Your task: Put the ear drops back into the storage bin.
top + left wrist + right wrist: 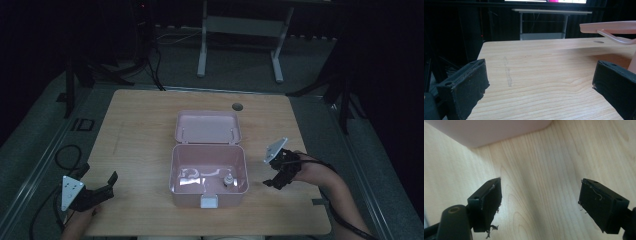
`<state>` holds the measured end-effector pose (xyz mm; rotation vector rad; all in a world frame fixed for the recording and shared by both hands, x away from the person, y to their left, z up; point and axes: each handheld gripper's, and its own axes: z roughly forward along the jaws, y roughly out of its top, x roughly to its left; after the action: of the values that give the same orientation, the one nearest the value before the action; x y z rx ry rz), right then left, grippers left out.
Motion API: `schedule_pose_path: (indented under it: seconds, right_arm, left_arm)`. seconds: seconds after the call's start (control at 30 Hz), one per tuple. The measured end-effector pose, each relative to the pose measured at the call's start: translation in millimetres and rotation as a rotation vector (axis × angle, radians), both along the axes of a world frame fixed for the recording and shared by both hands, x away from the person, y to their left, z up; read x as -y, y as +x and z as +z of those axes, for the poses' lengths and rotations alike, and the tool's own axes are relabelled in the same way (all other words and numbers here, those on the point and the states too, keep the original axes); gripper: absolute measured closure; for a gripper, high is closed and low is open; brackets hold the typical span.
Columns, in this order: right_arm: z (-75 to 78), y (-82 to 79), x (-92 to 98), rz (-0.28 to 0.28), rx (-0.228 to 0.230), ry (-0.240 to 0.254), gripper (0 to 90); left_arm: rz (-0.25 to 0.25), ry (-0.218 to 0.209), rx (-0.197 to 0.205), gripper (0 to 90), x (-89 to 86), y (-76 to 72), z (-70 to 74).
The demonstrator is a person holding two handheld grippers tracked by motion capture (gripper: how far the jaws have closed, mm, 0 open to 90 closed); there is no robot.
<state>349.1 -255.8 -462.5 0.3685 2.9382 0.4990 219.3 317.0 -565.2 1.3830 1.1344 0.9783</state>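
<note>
While the pink box (pixel 209 172) is sitting open mid-table, the right gripper (pixel 274 181) is hovering just beside its right wall, jaws spread and empty; the left gripper (pixel 100 183) is resting apart, also spread.

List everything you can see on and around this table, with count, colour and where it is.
Box: one, pink, table centre, lid open toward the far side.
Small items in box: pale, too dim to count or name.
Table: one, light wood.
Cable hole: one, dark, behind the box.
White-legged stand: one, beyond the table.
Left gripper: one, black, near left corner, open, holding nothing.
Right gripper: one, black, right of box, open, holding nothing.
</note>
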Motion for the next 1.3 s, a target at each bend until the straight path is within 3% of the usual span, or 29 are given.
schedule_pose_path:
  seconds: [0.2, 0.3, 0.4, 0.6, 0.87, 1.03, 1.3]
  right_arm:
    - [-26.7, -5.4, 19.0, -0.068, 0.007, 0.051, 18.2]
    - [-36.4, -7.9, 30.2, -0.108, 0.015, 0.118, 17.9]
    - [-42.1, -9.1, 41.9, -0.179, 0.047, 0.172, 17.6]
    - [-55.2, -8.2, 61.3, -0.341, 0.137, 0.204, 15.5]
    - [-71.6, -10.0, 75.9, -0.532, 0.197, 0.289, 13.6]
    - [-80.6, -15.3, 79.8, -0.636, 0.266, 0.348, 13.1]
    - [-85.0, -26.6, 78.2, -0.771, 0.446, 0.457, 13.0]
  left_arm:
    - [0.001, -0.001, 0.001, 0.4, 0.3, -0.1, 0.0]
    - [0.001, -0.002, 0.001, 0.4, 0.2, -0.1, 0.0]
    - [0.001, -0.002, 0.0, 0.4, 0.3, -0.1, 0.0]
    - [0.001, -0.002, 0.0, 0.4, 0.3, -0.1, 0.0]
    - [0.0, -0.003, 0.0, 0.4, 0.2, -0.1, 0.0]
    - [0.0, -0.002, 0.001, 0.4, 0.3, -0.1, 0.0]
    - [0.001, -0.002, 0.001, 0.4, 0.2, -0.1, 0.0]
